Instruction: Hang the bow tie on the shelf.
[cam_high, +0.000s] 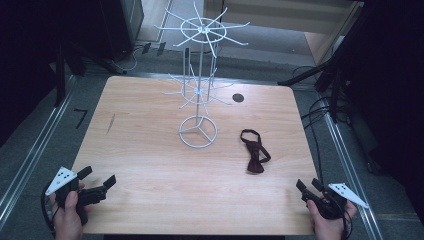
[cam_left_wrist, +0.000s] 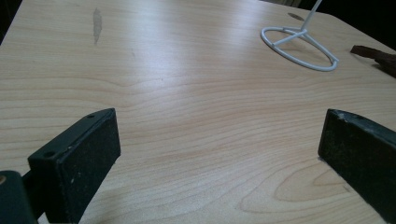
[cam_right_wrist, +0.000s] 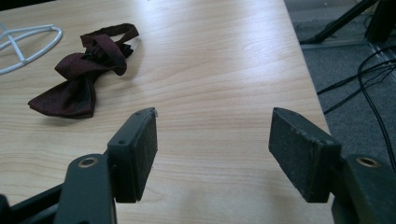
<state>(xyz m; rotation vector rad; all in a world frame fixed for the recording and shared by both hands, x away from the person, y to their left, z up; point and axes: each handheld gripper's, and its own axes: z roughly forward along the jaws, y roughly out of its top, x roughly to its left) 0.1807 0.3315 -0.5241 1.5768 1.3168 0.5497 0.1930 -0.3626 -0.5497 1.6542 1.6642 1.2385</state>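
Two grippers are held low at the near edge of the tabletop (cam_high: 150, 165), one at each near corner. The left gripper (cam_high: 97, 179) is seen by the near left corner in the high view, gripped by a hand (cam_high: 67, 215), with a grey plate (cam_high: 61, 180) on top; its jaws are spread wide apart and nothing is held between them. In the left gripper view, bare wood is seen between the two black jaws of that gripper (cam_left_wrist: 219, 154). The right gripper (cam_high: 307, 185) is held by the near right corner, also with its jaws parted and nothing clasped; in the right gripper view its jaws (cam_right_wrist: 212, 149) are aimed across the wood close to the right edge.

Farther in, right of centre, a dark red bow tie (cam_high: 254, 152) is laid flat on the wood, nearer the right edge than the left. It is touched by neither gripper and lies well apart from both. In the right gripper view the bow tie (cam_right_wrist: 84, 70) is seen ahead and to the left of the jaws, its strap looped at its far end.

Just left of the bow tie, near the middle of the tabletop, the ring base of a white wire rack (cam_high: 198, 131) is set upright. Two tiers of spokes are carried on its pole, the upper one reaching past the far edge in the high view. A small dark hole (cam_high: 238, 98) is seen near the far edge, right of the pole.
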